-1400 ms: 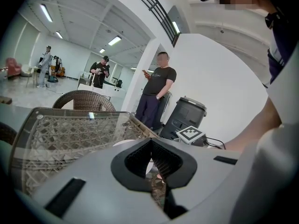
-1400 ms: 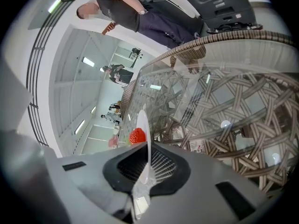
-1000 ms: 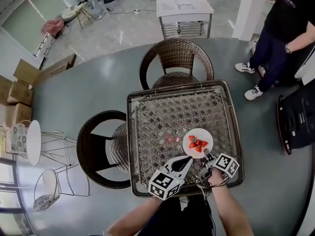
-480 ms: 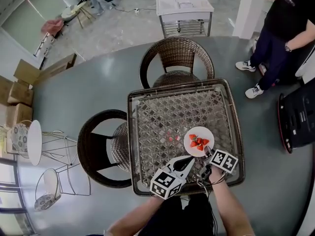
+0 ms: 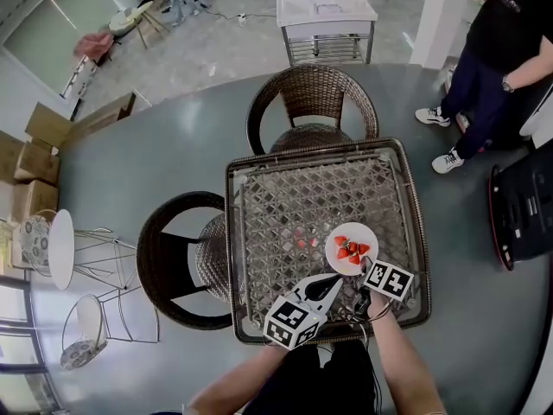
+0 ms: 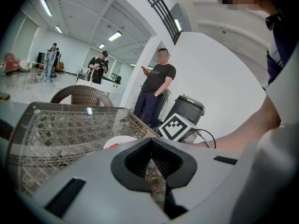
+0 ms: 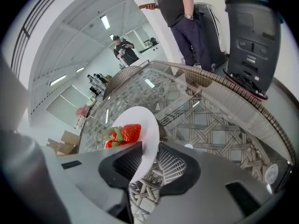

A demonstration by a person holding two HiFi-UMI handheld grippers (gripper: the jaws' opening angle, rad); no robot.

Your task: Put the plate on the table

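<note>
A white plate (image 5: 352,248) carrying several strawberries (image 5: 350,251) is over the near right part of the glass-topped wicker table (image 5: 285,188). My right gripper (image 5: 366,269) is shut on the plate's near rim. In the right gripper view the plate (image 7: 142,125) stands tilted between the jaws, with the strawberries (image 7: 125,134) on its left side. Whether the plate touches the glass I cannot tell. My left gripper (image 5: 329,284) hovers just left of it, shut and holding nothing. The left gripper view shows the plate (image 6: 119,141) just past the jaws.
Two dark wicker chairs (image 5: 313,102) (image 5: 177,262) stand at the table's far and left sides. A person (image 5: 501,41) stands at the back right beside a black bin (image 5: 523,210). A white cart (image 5: 326,24) is behind the far chair. A small white side table (image 5: 59,249) stands at the left.
My right gripper has carried the plate slightly to the right over the table. The left gripper has barely moved.
</note>
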